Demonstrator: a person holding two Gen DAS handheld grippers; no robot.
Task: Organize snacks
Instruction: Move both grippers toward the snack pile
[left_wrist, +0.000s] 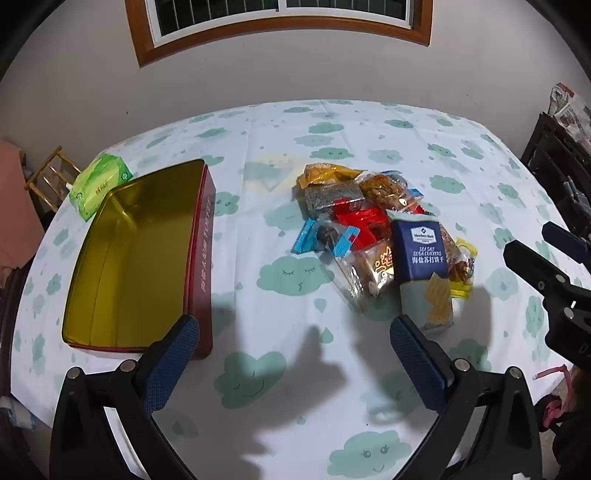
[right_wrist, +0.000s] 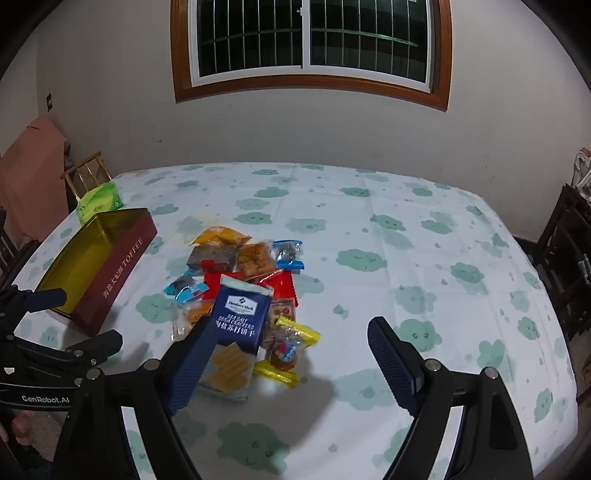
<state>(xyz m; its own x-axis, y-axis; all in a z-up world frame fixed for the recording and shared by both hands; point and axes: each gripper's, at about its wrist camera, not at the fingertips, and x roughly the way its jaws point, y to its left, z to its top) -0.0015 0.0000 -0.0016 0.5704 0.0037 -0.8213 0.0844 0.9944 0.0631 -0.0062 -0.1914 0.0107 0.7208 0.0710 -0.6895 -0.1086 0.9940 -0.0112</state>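
The left gripper (left_wrist: 293, 334) hangs above the cloud-print tablecloth (left_wrist: 288, 122) with its jaws spread wide and nothing between them; only its blue pads and black arms show, the handle cut off by the bottom edge. The right gripper (right_wrist: 288, 354) is likewise wide open and empty, tilted down at the table. In the right wrist view its left pad (right_wrist: 192, 365) covers part of the snack pile, though whether it touches any packet cannot be told.

The snack pile (left_wrist: 373, 229) lies near the table's middle, at about 1 o'clock from the left gripper. On top sits a navy soda cracker pack (left_wrist: 421, 254), its label readable. Beneath and around it are a red packet (left_wrist: 364, 219), a blue-edged wrapper (left_wrist: 325, 236), a yellow-edged wrapper (left_wrist: 465, 269) and some clear bags whose contents are too small and overlapped to name.

The open toffee tin (left_wrist: 136, 258) with its gold inside stands at 10 o'clock from the left gripper, well apart from the pile; its near corner is hidden behind the left pad. A green tissue pack (left_wrist: 99, 182) lies just beyond the tin's far end, partly hidden by the rim in the right wrist view.

The window (right_wrist: 310, 40) is cut off at the top
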